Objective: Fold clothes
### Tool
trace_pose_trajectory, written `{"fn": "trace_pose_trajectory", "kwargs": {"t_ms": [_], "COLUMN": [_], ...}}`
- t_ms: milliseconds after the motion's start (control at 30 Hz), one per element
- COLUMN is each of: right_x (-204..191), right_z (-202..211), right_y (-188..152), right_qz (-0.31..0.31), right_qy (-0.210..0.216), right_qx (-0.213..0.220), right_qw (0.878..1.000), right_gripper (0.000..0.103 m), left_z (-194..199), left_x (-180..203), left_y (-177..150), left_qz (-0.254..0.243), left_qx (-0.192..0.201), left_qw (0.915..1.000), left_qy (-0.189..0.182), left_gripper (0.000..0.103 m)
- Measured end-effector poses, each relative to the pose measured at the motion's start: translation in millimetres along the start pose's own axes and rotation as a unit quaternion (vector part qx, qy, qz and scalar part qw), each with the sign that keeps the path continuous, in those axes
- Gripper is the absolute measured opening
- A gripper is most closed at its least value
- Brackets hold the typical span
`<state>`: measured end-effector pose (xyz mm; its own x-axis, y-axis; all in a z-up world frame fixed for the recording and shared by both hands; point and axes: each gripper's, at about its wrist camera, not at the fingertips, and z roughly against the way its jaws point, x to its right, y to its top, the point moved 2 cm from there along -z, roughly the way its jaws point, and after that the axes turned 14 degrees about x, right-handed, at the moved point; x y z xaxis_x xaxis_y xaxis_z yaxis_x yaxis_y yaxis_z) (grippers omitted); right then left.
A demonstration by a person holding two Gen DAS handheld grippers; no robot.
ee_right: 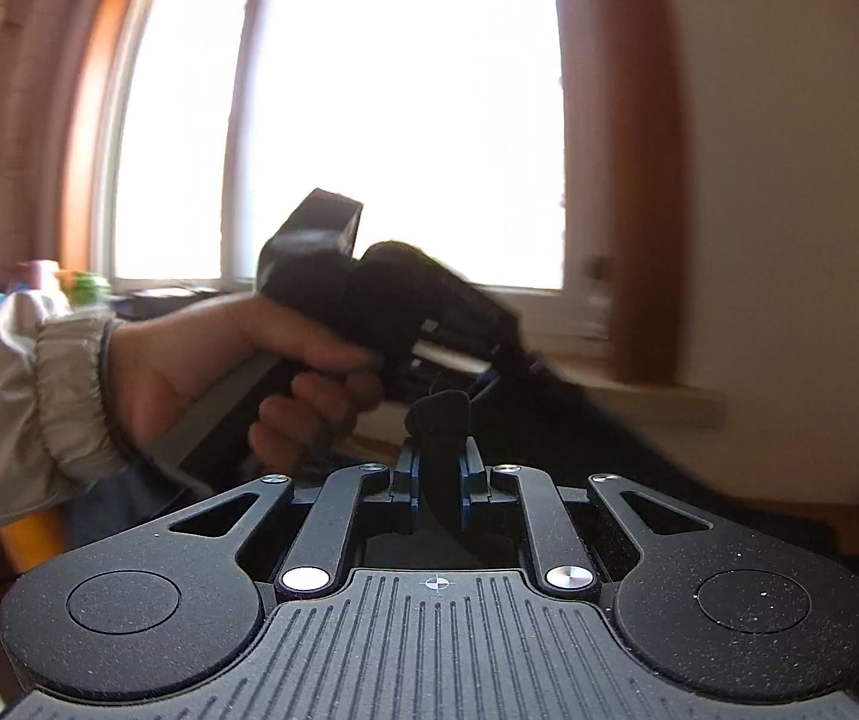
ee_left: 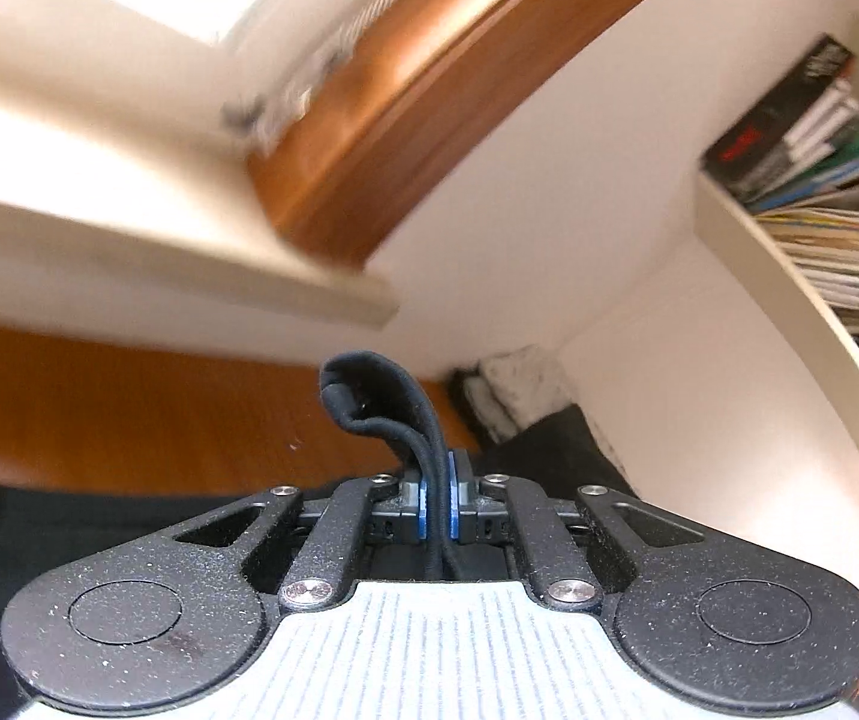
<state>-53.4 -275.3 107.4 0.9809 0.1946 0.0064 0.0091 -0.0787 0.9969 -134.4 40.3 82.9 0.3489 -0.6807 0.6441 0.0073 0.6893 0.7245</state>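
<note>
Window (ee_right: pixel 393 120) behind; black garment (ee_left: pixel 369 408) hem upright, pinched by left tool (ee_left: pixel 438 495).

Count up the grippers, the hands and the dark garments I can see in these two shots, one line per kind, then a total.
Black two-finger grippers: 2, left, right
Bare hands: 1
Black fabric garments: 1
Total: 4

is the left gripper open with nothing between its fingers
No, the left gripper is shut on a folded edge of black fabric, which sticks up from between its blue pads.
</note>
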Motion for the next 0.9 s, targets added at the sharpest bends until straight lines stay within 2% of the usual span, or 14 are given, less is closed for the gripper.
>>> {"fn": "trace_pose_trajectory", "kwargs": {"t_ms": [233,367,467,633,867,900], "right_x": [-105,-172,-214,-259,-300,-303], "right_z": [-58,-95,-122,-161,-202,-206], "right_y": [19,20,15,-2,-62,-70], "right_qz": [-0.012,-0.016,-0.015,-0.027,-0.019,-0.02], "right_qy": [0.116,0.176,0.212,0.25,0.257,0.256], "right_qx": [0.011,0.01,0.002,-0.027,-0.115,-0.126], "right_qw": [0.993,0.984,0.977,0.967,0.959,0.958], "right_gripper": [0.013,0.013,0.013,0.013,0.013,0.014], "left_z": [114,179,223,256,266,268], "left_x": [2,-22,-46,-90,-153,-162], "left_y": [55,75,87,82,57,54], "left_qz": [-0.088,-0.117,-0.117,-0.108,-0.086,-0.083], "left_qx": [0.042,0.057,0.072,0.074,0.057,0.054], "left_qw": [0.9948,0.9892,0.9863,0.9819,0.975,0.9737], "left_qy": [0.029,0.067,0.092,0.137,0.197,0.205], "left_gripper": [0.006,0.006,0.006,0.006,0.009,0.014]}}
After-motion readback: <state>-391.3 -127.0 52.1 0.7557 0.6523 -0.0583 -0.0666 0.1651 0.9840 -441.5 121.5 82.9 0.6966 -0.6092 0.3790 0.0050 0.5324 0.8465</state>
